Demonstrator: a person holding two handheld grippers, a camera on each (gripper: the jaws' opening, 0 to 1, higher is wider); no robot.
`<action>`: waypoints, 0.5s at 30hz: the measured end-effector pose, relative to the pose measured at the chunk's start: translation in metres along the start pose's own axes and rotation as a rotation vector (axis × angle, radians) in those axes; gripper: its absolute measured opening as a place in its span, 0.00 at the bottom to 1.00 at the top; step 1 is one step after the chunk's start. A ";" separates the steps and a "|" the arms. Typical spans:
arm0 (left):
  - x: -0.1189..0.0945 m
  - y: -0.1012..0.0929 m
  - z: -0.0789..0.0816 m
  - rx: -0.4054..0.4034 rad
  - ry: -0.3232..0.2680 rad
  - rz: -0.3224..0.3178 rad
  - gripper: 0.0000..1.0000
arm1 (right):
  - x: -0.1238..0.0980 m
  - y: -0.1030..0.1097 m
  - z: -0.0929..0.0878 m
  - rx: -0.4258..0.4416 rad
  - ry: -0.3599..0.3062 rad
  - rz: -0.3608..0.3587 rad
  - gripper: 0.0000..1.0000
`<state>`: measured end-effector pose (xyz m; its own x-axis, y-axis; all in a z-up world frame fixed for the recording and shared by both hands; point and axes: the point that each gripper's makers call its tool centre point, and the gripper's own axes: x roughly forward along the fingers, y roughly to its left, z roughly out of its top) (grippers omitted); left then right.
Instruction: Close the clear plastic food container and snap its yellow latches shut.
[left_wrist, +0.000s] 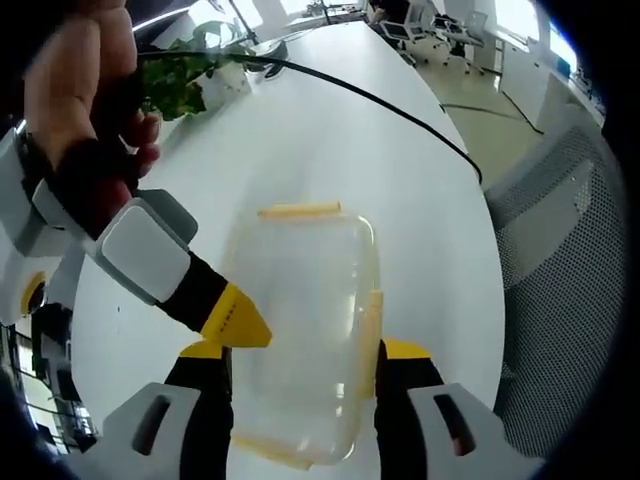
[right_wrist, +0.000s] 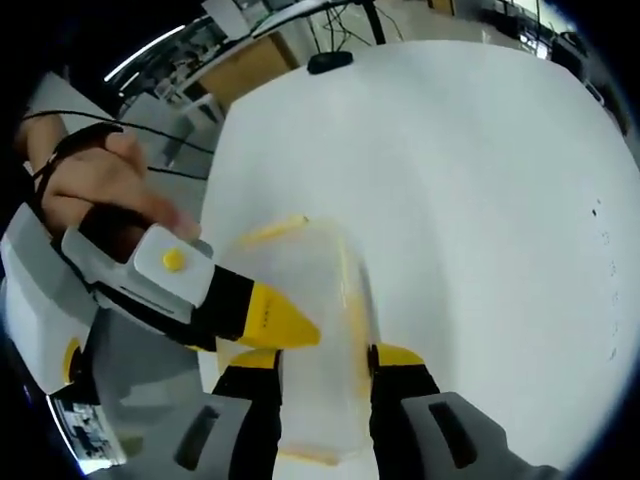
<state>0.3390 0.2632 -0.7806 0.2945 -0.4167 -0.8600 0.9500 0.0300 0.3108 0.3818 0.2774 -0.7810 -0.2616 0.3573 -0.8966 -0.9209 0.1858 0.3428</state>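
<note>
While the container (left_wrist: 300, 340) lies on the white table (left_wrist: 400, 170), lid down on it, the left gripper (left_wrist: 300, 352) straddles it, one jaw at each long side, apparently gripping. Yellow latches (left_wrist: 299, 211) show at its far end and right edge. From the left, the right gripper's yellow tip meets its near-left edge. In the right gripper view, the right gripper (right_wrist: 322, 358) likewise brackets the container (right_wrist: 315, 320); contact is uncertain. A plant (left_wrist: 185, 70) and cable (left_wrist: 380, 105) lie far off.
</note>
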 end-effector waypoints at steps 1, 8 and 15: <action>0.000 0.000 0.000 0.000 0.000 0.001 0.56 | 0.000 0.000 0.000 0.001 0.007 0.001 0.32; 0.001 -0.001 0.000 0.001 0.005 0.004 0.56 | 0.000 0.001 -0.002 -0.002 0.008 0.000 0.32; 0.000 -0.005 0.000 0.000 0.009 0.001 0.56 | 0.003 0.005 -0.002 -0.029 0.034 -0.005 0.33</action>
<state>0.3342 0.2635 -0.7820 0.2966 -0.4086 -0.8632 0.9496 0.0305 0.3118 0.3758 0.2774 -0.7822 -0.2660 0.3250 -0.9075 -0.9302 0.1607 0.3301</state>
